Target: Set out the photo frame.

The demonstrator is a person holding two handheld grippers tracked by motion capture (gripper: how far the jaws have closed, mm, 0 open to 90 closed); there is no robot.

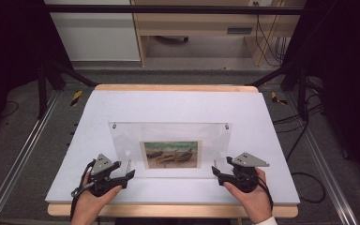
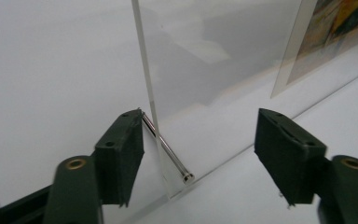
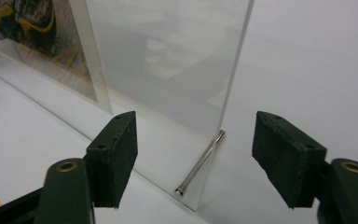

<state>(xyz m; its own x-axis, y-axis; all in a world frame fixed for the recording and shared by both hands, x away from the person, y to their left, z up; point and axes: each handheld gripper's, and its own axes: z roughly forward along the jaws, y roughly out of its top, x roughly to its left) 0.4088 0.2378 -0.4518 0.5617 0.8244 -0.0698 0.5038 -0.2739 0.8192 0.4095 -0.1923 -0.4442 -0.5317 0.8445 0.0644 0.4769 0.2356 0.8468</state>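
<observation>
Clear frame (image 1: 168,140) holding a boat picture (image 1: 171,154) on the bench (image 1: 262,140). Left claw (image 1: 130,174) and right claw (image 1: 214,171) spread at its near corners; the frame's edges are hard to make out.

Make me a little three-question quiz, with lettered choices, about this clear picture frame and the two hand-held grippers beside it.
1. Where does the picture sit in the clear frame?
A. low, near the person's edge
B. top left corner
C. beside the frame on the table

2. How many metal pins show at the frame's far corners?
A. none
B. two
C. five

3. How do the jaws of the left gripper and right gripper stand?
A. both clamped on the frame
B. one shut, one open
C. both open, not squeezing

Answers:
1 A, the boat picture lies low in the pane.
2 B, one far left pin and one far right pin.
3 C, each gripper view shows a wide gap around a near corner, though the left one's jaw touches the near left pin.
</observation>
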